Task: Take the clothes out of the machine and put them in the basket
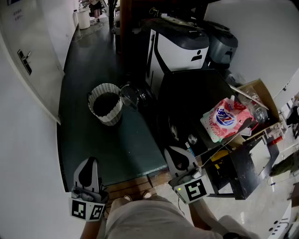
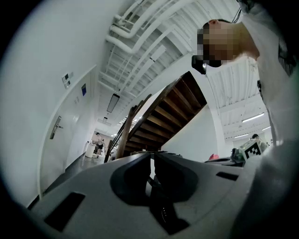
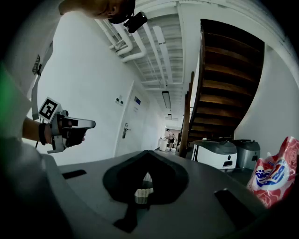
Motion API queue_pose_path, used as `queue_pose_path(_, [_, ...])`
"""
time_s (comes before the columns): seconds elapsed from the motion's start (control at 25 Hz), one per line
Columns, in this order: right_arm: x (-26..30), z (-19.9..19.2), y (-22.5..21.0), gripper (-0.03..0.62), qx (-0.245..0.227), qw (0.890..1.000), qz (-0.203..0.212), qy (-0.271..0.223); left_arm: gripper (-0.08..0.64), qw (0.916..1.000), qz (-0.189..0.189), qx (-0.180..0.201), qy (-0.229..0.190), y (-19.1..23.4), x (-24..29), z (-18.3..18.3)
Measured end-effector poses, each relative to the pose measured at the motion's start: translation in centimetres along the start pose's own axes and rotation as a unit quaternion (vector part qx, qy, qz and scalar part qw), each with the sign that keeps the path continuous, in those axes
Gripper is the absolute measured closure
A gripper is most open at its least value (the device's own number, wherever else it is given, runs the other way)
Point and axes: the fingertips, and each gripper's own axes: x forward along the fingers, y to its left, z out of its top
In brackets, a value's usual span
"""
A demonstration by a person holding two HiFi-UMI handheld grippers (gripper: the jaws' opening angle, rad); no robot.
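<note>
Presently, the left gripper (image 1: 92,161) and the right gripper (image 1: 169,150) are held fully closed on nothing, well apart from the basket (image 1: 112,117) set beside the machine (image 1: 189,95).

Dark openings, small print, cropped people

Head view: the machine (image 1: 187,95) at frame centre shows only its black top and its open door (image 1: 131,95). Its inside lies in shadow, so what it holds cannot be told. The basket (image 1: 106,103) to its left is dark within, and its contents cannot be told either. The print on the pink bag (image 1: 225,119) at right is too small to read. A figure (image 1: 96,7) at the top edge is tiny and cut off. The wearer's torso (image 1: 140,217) is cut by the bottom edge.
</note>
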Motion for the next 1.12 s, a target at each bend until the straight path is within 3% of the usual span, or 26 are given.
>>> queue_pose_path(0.52, [-0.3,-0.6,1.3,0.580,0.012,1.000,0.011,0.018,0.525,0.9998,0.000,-0.019,0.003,0.4,-0.4,-0.5])
queue_pose_path(0.84, [-0.3,-0.3,1.6,0.580,0.023,0.999,0.022,0.005,0.515,0.9990,0.003,-0.044,-0.009,0.9,-0.3,-0.6])
queue_pose_path(1.12, [-0.1,-0.7,0.8,0.580,0.024,0.999,0.028,0.003,0.173,0.9976,0.041,-0.055,0.007,1.8,0.4,-2.2])
